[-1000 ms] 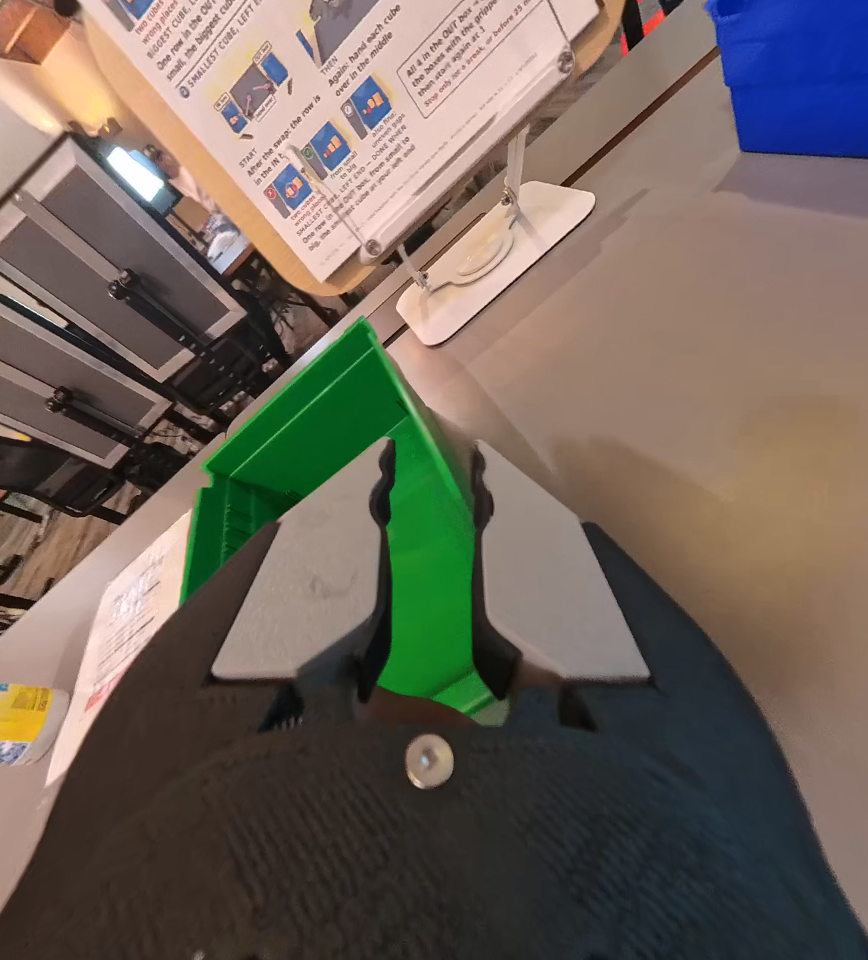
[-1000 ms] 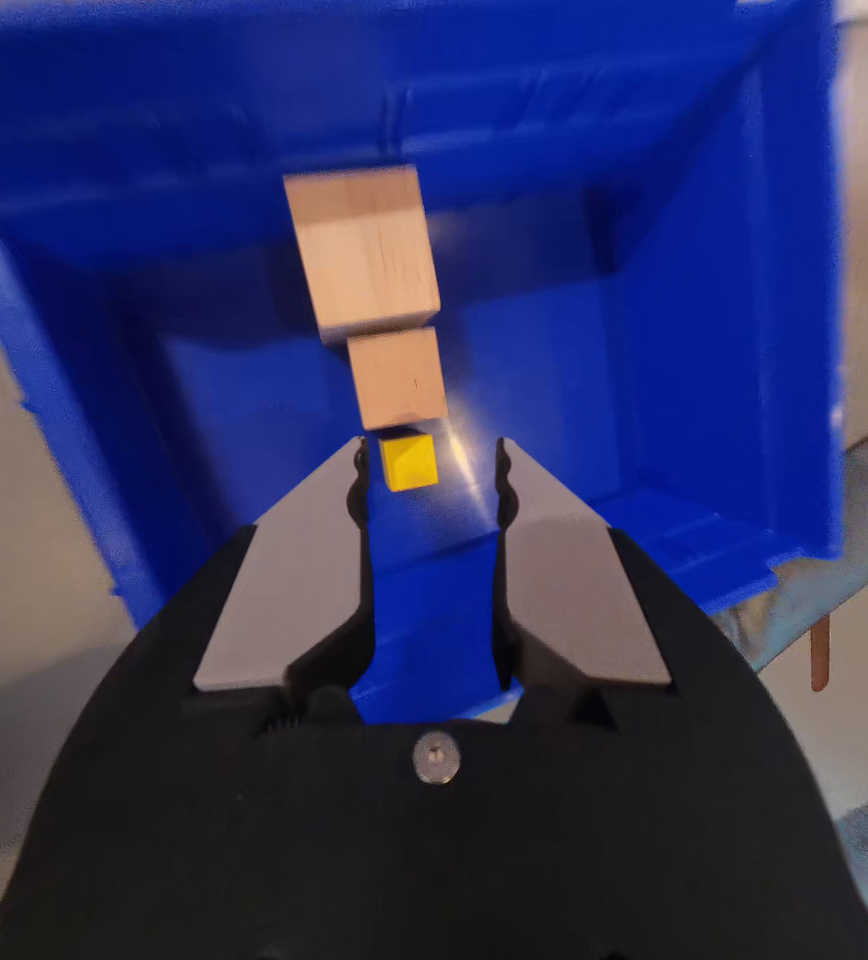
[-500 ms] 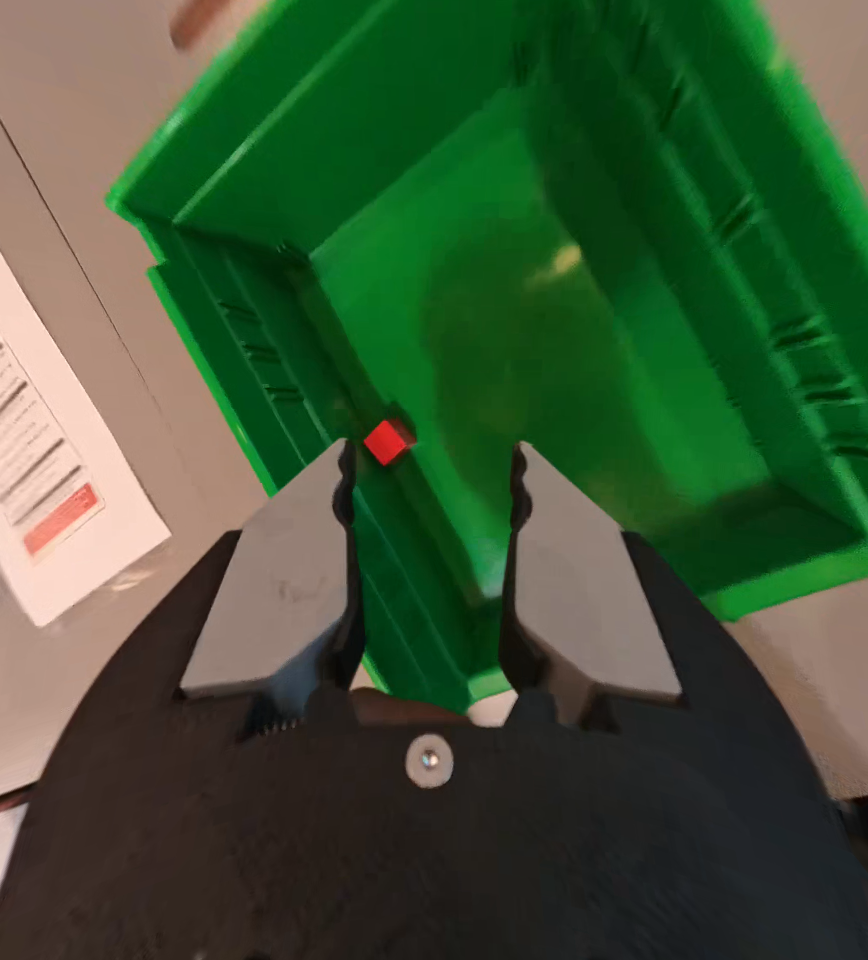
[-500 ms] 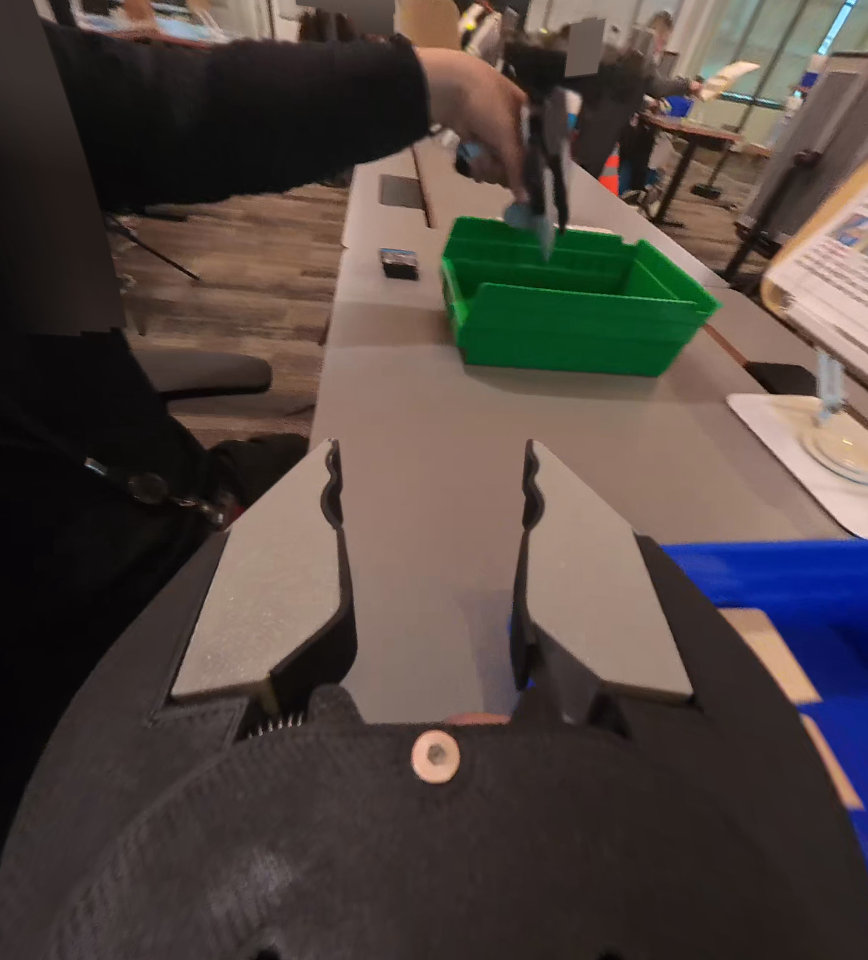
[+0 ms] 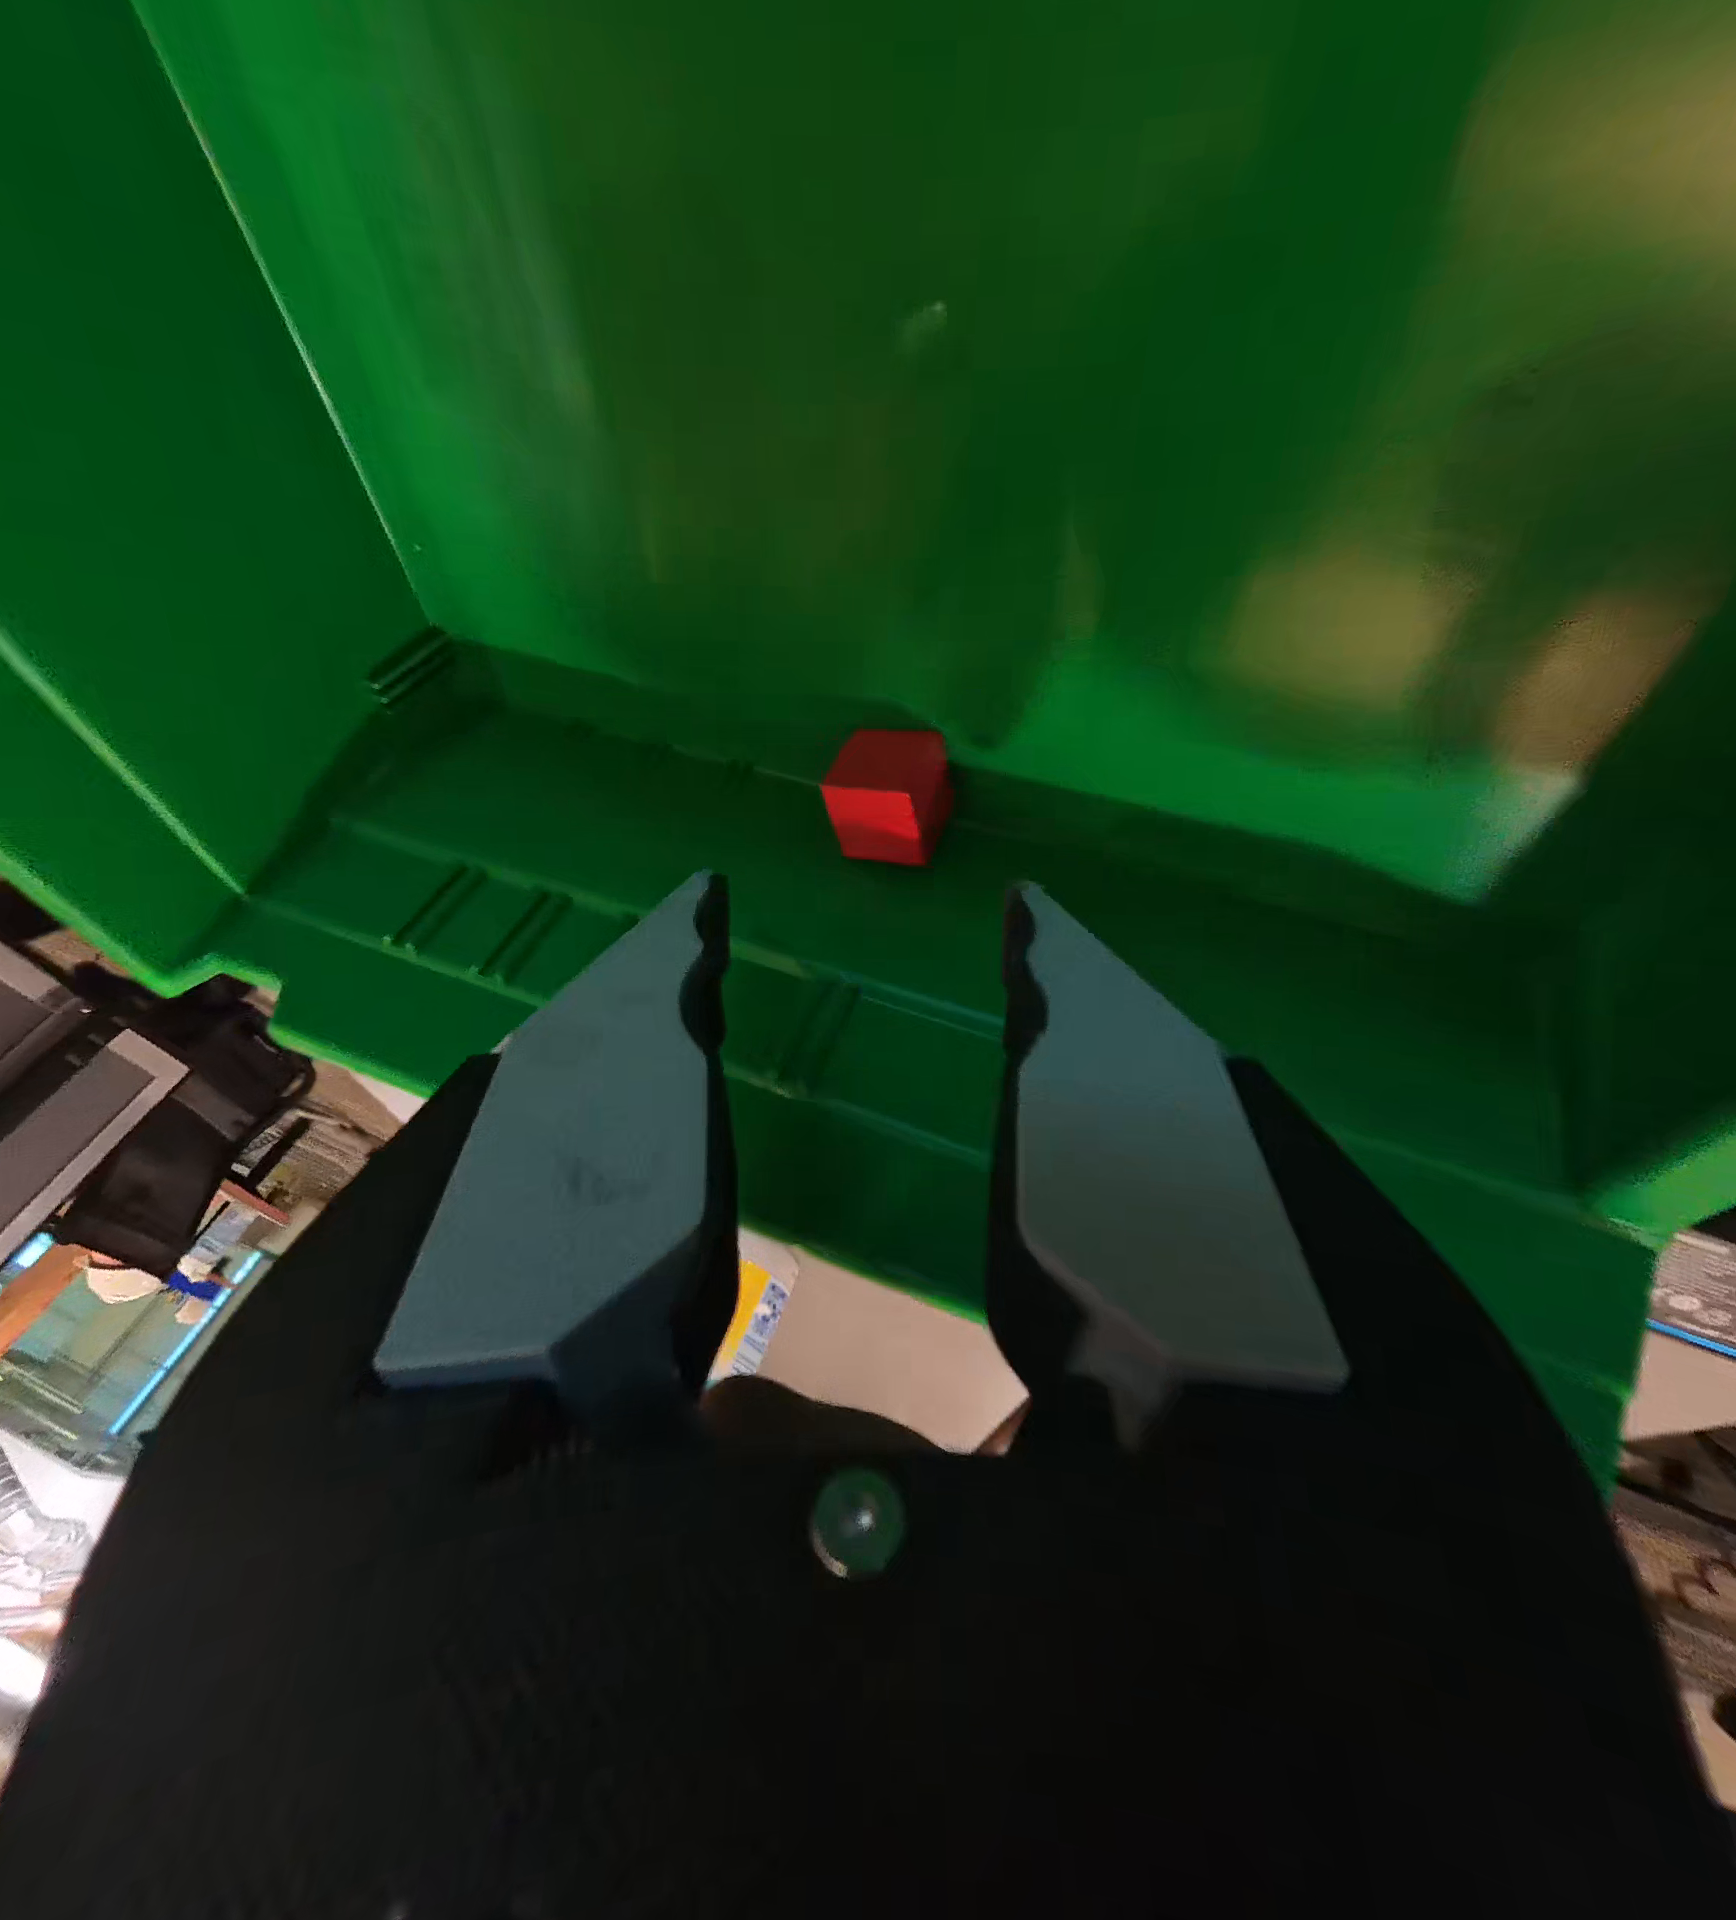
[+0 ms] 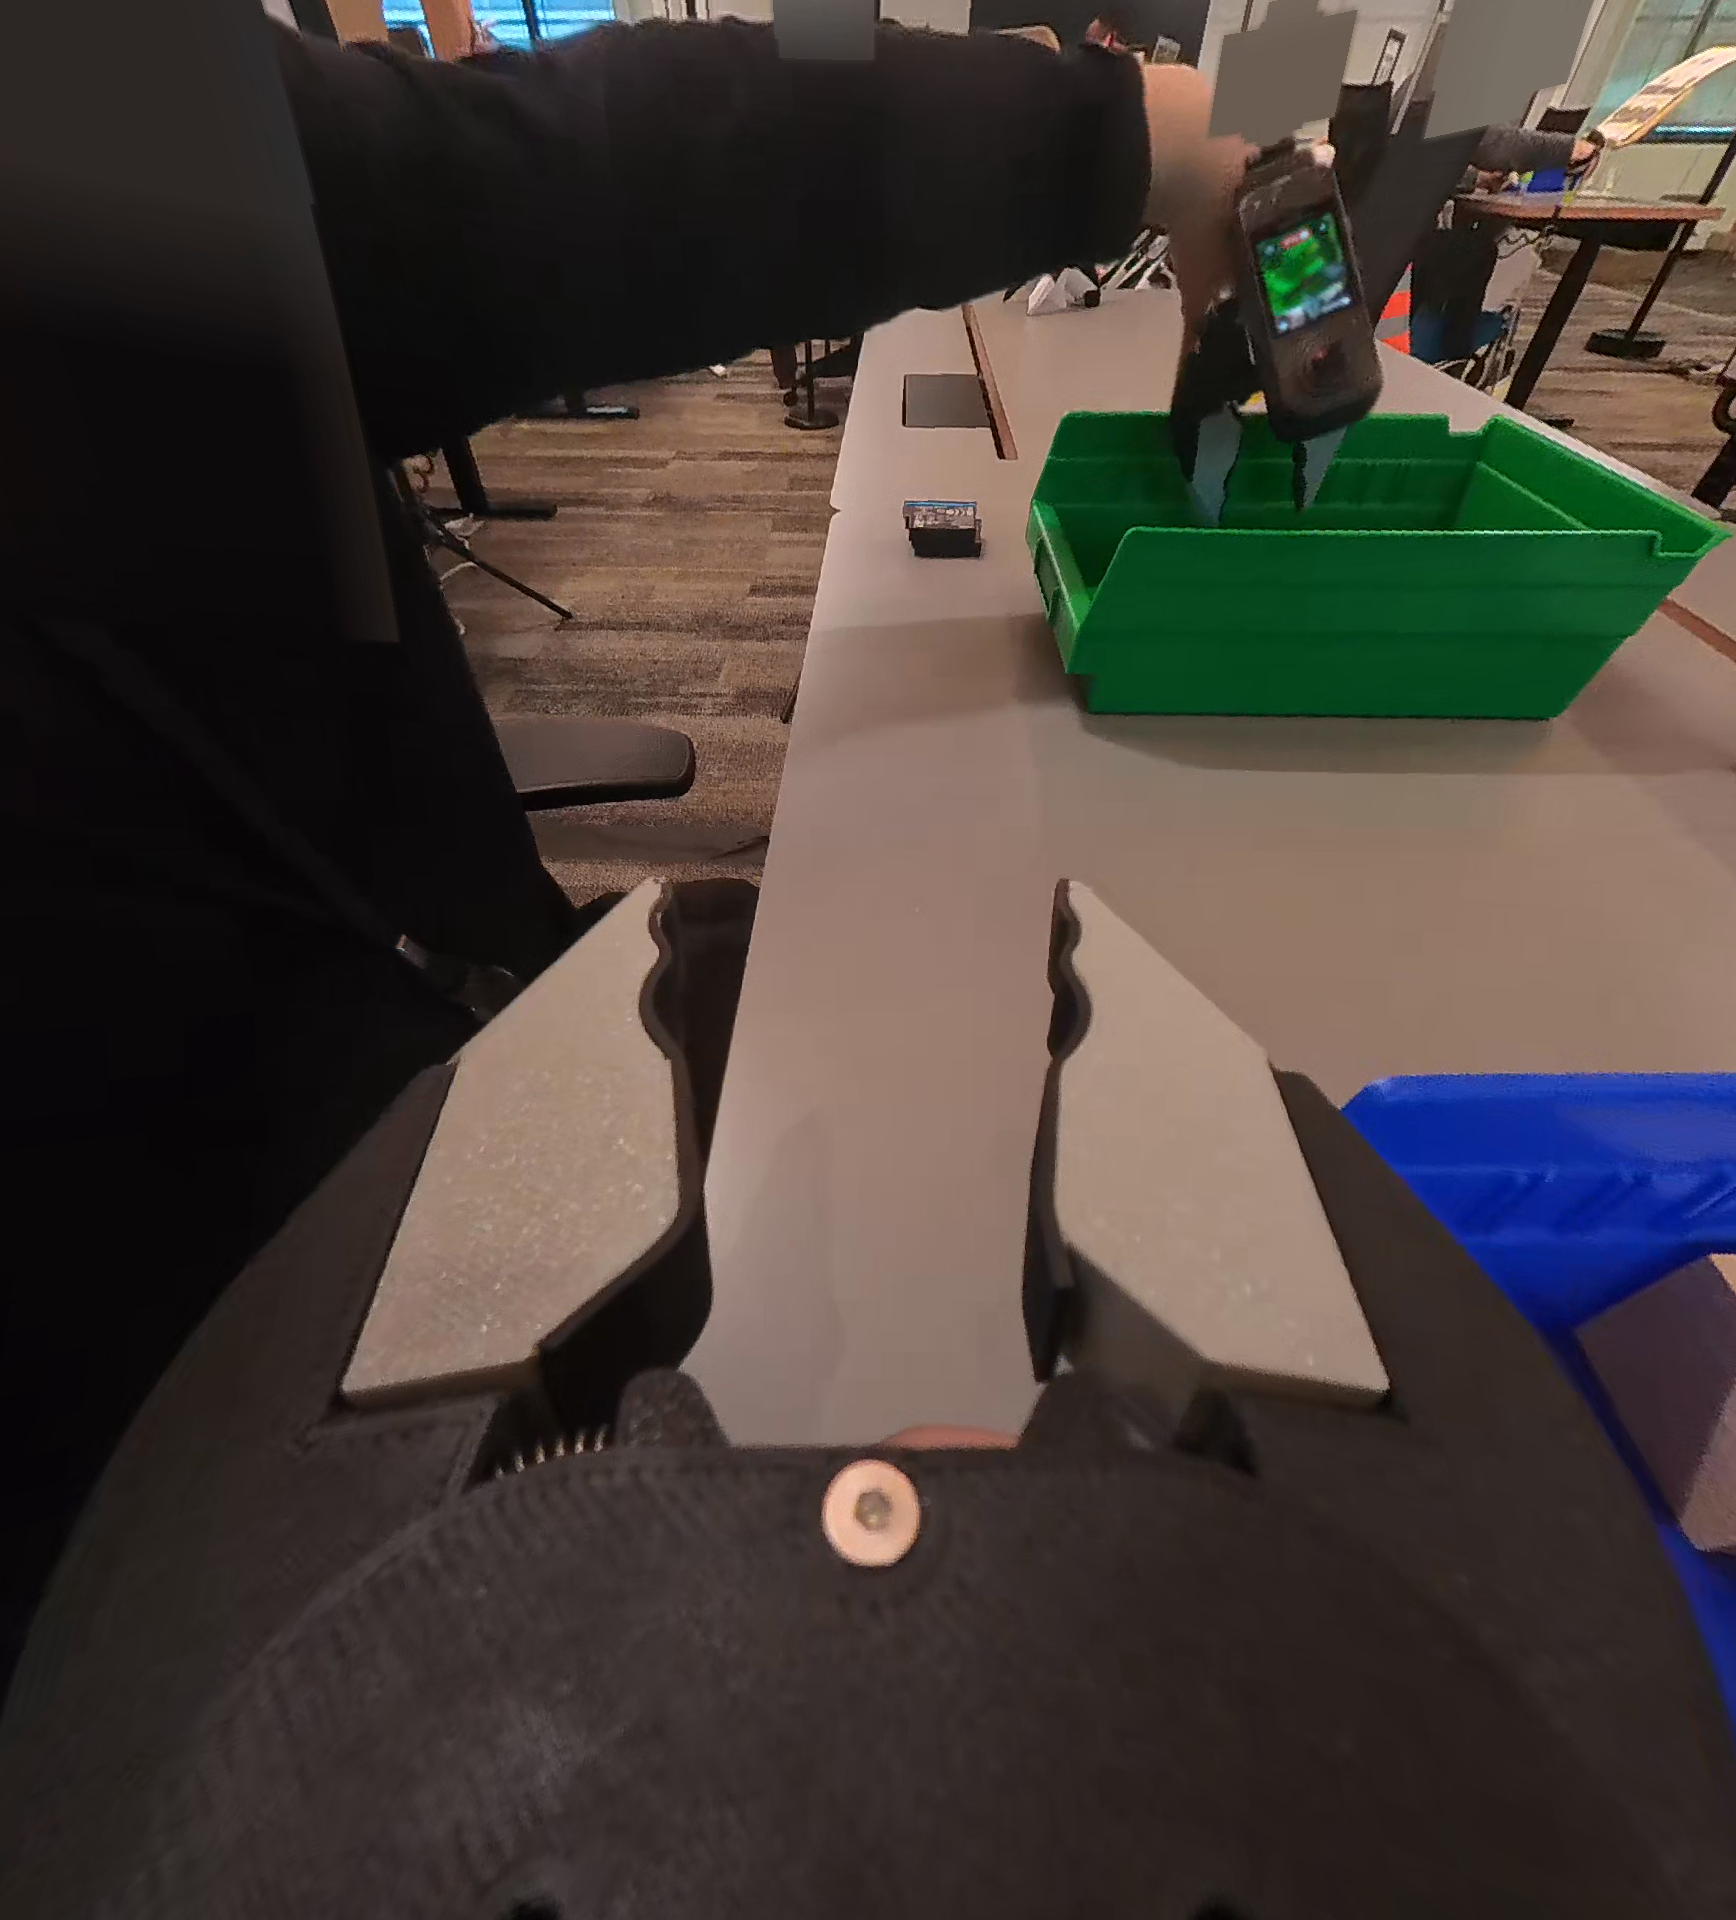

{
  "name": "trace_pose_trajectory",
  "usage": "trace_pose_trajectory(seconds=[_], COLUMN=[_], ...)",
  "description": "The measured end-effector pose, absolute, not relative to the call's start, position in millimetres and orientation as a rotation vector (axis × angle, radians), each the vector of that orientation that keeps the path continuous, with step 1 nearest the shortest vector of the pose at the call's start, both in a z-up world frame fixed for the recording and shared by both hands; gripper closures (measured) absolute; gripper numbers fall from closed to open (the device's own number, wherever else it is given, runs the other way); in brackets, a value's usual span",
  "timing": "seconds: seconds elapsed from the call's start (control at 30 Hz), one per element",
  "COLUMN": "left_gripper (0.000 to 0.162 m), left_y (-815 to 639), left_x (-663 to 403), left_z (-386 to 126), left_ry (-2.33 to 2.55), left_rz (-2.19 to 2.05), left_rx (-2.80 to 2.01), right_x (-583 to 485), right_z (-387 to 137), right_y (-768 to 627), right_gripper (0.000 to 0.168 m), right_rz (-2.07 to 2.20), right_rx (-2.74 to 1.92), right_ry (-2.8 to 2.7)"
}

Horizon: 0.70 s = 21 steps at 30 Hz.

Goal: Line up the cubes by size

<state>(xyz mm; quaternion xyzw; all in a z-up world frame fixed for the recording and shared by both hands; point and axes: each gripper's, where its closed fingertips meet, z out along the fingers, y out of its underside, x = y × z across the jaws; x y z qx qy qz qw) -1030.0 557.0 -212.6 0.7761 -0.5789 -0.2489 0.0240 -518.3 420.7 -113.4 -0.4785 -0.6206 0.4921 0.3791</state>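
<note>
The left gripper [image 5: 864, 904] has its tips lowered inside the green bin [image 5: 635, 416], jaws spread apart with nothing between them. Just beyond the tips, a small red cube [image 5: 885, 795] sits on the bin floor, right against the foot of a ribbed side wall, slightly to the right of the gap's centre line and not touching either finger.

The right gripper [image 6: 853, 904] hangs above the grey table [image 6: 1051, 883], jaws also apart and empty. At its near right is the blue bin [image 6: 1570, 1164], and inside it a wooden cube [image 6: 1695, 1423] shows only in part, cut off at the frame edge. Farther along the table, the same view shows the green bin [image 6: 1342, 613] with the person's sleeved arm [image 6: 687, 208] reaching over it, holding the left gripper [image 6: 1253, 504] pointed down into it. A small dark object [image 6: 942, 525] lies on the table left of that bin.
</note>
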Motion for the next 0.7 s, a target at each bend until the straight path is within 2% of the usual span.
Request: trace_pose_trajectory(seconds=[0.07,0.2,0.3,0.47,0.7], left_gripper=[0.102,0.102,0.111,0.140,0.143], left_y=[558.2,558.9,561.1,562.7,571.4], left_x=[-1034.7,-1037.6,-1038.6,-1046.4,-1030.1], left_z=[-218.2,-229.0,-235.5,-249.3,-232.5], left_ry=[-1.745,-1.667,-1.625,-1.626,-1.777], left_rz=[-0.754,-0.692,-0.663,-0.702,-0.787], left_rx=[2.391,2.364,2.344,2.270,2.349], right_x=[-518.0,-521.6,-523.3,-519.6,-517.3], right_z=[-112.4,-110.4,-110.6,-109.2,-99.6], right_y=[419.5,417.8,414.7,409.6,408.3], right_gripper=[0.099,0.101,0.101,0.102,0.108], right_rz=[1.274,1.280,1.281,1.282,1.394], right_rx=[-1.218,-1.204,-1.198,-1.192,-1.204], right_ry=[-1.585,-1.588,-1.599,-1.600,-1.514])
